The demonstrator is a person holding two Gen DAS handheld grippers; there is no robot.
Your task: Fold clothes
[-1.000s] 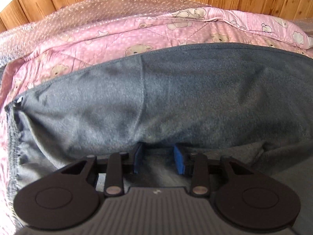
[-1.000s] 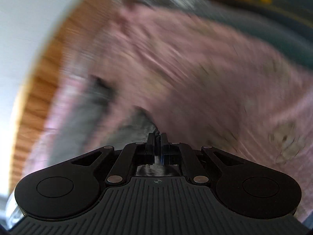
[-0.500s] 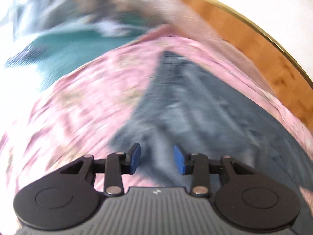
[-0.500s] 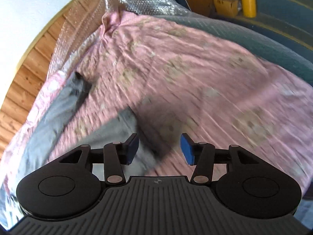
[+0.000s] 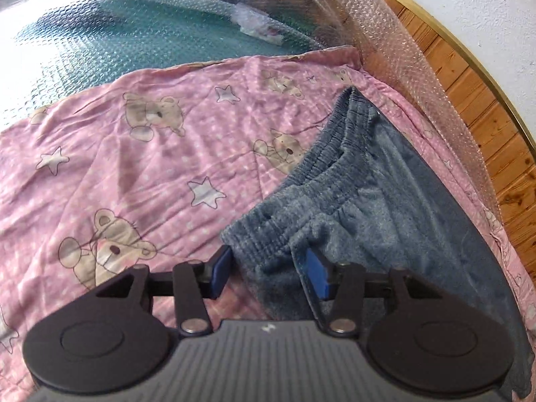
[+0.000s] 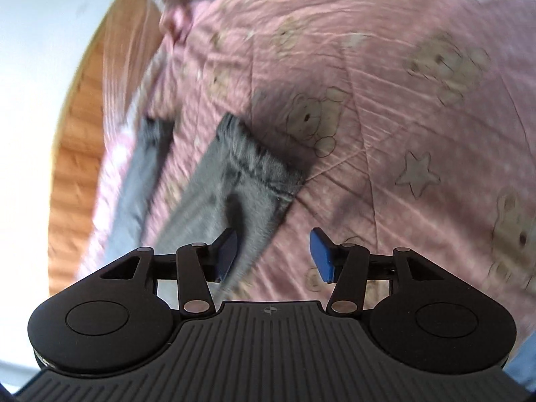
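Left gripper (image 5: 269, 274): jaws spread, straddling the near corner of the grey trousers (image 5: 385, 207); the waistband (image 5: 321, 174) corner sits between the blue pads (image 5: 318, 276), not pinched. 1.0 s ago this camera faced a broad grey panel against the wood wall; it now looks along the waistband end, so the view has swung round. Jaw spacing is unchanged.

Beyond the pads the trousers lie flat on the pink teddy-bear quilt (image 5: 134, 174), running back along the bubble wrap (image 5: 402, 43) and wood panelling (image 5: 485, 127). A teal surface under more wrap lies past the quilt's far edge.

Right gripper (image 6: 273, 256): jaws wide apart, holding nothing. 1.0 s ago they were pressed together on grey cloth; released by 0.5 s ago. A leg hem (image 6: 258, 164) lies just ahead of the left pad; contact probably none, but motion blur leaves it unsure. A 2nd grey leg (image 6: 147, 154) lies farther left, apart from the 1st.
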